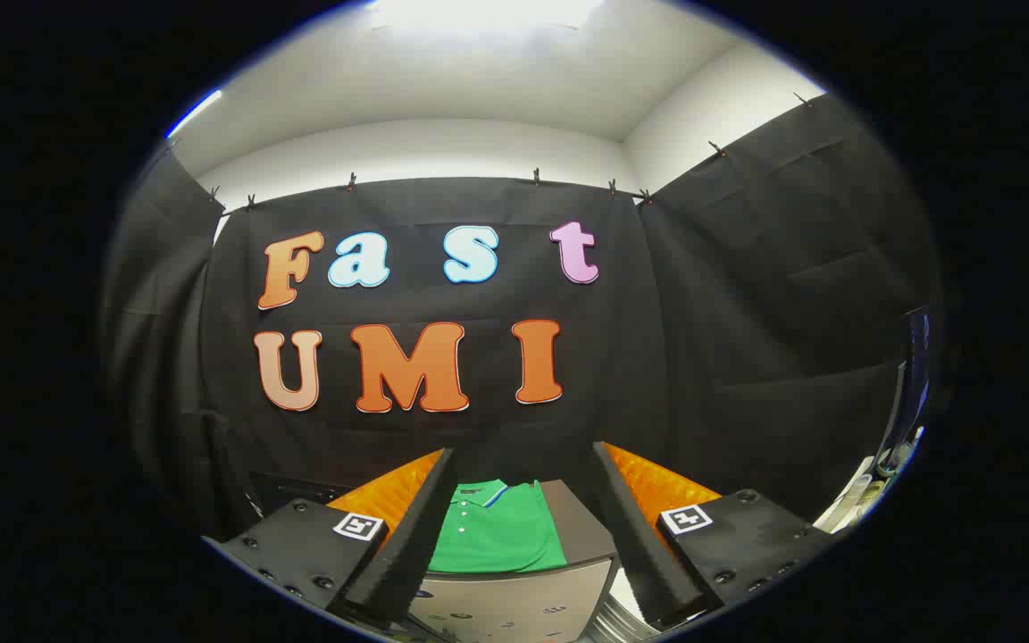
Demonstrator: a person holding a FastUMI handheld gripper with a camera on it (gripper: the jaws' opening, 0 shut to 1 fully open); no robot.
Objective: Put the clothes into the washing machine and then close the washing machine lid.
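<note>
The shirt (498, 534) is a green polo, folded flat, lying on top of a grey box-like machine (514, 598) in the lower middle of the frame. It looks light, soft and floppy: it will likely sag and unfold once lifted, so a pinch through a bunched fold near its middle or near the collar should carry more cloth than a nip at one edge. The fabric seems matte, not slippery, and in no way fragile.

The gripper (523, 487) is open, its fingers spread wide and holding nothing. The shirt shows between the fingers and lower than their tips, apparently a little beyond them, not touching either. Whether the machine's lid is under the shirt I cannot tell.
</note>
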